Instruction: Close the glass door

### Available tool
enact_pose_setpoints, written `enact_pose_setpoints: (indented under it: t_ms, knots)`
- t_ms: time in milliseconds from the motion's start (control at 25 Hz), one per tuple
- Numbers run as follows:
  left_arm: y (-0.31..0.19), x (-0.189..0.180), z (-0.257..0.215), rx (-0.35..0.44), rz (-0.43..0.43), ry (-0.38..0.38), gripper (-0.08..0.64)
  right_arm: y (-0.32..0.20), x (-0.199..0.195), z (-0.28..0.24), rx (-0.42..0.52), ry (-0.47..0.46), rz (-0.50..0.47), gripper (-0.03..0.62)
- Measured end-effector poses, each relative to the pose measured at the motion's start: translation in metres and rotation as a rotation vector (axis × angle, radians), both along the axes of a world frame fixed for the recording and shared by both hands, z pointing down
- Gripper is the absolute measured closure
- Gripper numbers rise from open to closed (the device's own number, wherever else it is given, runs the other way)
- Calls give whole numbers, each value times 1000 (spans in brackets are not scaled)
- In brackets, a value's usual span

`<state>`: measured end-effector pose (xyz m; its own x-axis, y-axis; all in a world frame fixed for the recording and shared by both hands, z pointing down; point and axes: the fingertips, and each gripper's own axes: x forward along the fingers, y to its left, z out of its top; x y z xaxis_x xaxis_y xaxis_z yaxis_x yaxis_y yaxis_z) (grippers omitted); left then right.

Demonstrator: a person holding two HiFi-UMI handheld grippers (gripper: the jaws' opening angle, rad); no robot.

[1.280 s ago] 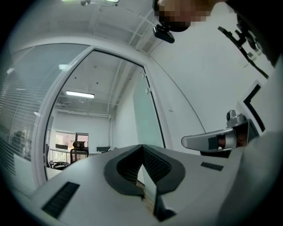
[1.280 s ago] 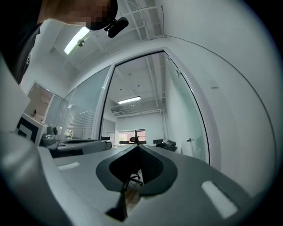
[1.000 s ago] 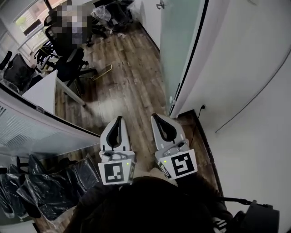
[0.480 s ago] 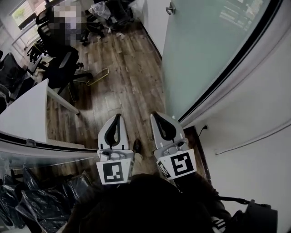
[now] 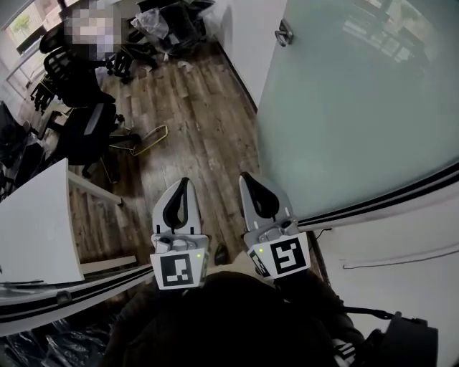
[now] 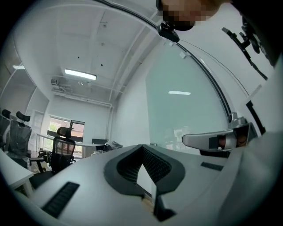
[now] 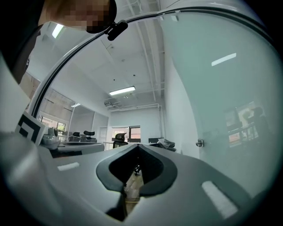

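The frosted glass door (image 5: 344, 107) fills the right side of the head view, with its metal handle (image 5: 284, 32) near the top, far ahead of both grippers. My left gripper (image 5: 186, 182) and right gripper (image 5: 245, 176) are held side by side over the wood floor, both shut with nothing in them and both apart from the door. In the right gripper view the glass door (image 7: 230, 101) stands to the right of the shut right gripper (image 7: 137, 146), its handle (image 7: 200, 143) small and distant. The left gripper view shows the left gripper (image 6: 142, 147) shut, with the door (image 6: 185, 110) beyond it.
Black office chairs (image 5: 79, 107) and a seated person stand at the far left. A white desk (image 5: 36, 229) sits at the left edge. Beside the door is a white wall (image 5: 251, 29). Black bags (image 5: 168, 14) lie at the back, and a black door frame (image 5: 387, 201) runs low on the right.
The head view has swung toward the door, which now takes up much more of the right side with its handle lower. Both grippers stay shut, side by side.
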<state>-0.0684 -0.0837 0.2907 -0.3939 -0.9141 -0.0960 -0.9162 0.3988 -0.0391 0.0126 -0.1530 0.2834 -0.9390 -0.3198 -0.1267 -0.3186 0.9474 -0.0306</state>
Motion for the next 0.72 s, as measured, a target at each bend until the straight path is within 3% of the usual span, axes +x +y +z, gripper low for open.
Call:
enact_pose_setpoints:
  t_ms: [360, 720]
  knots:
    - [-122, -76, 26, -31, 39, 38, 563, -121, -67, 21, -22, 13, 66, 591]
    - [-294, -153, 36, -56, 165, 14, 563, -279, -142, 28, -17, 14, 156, 591]
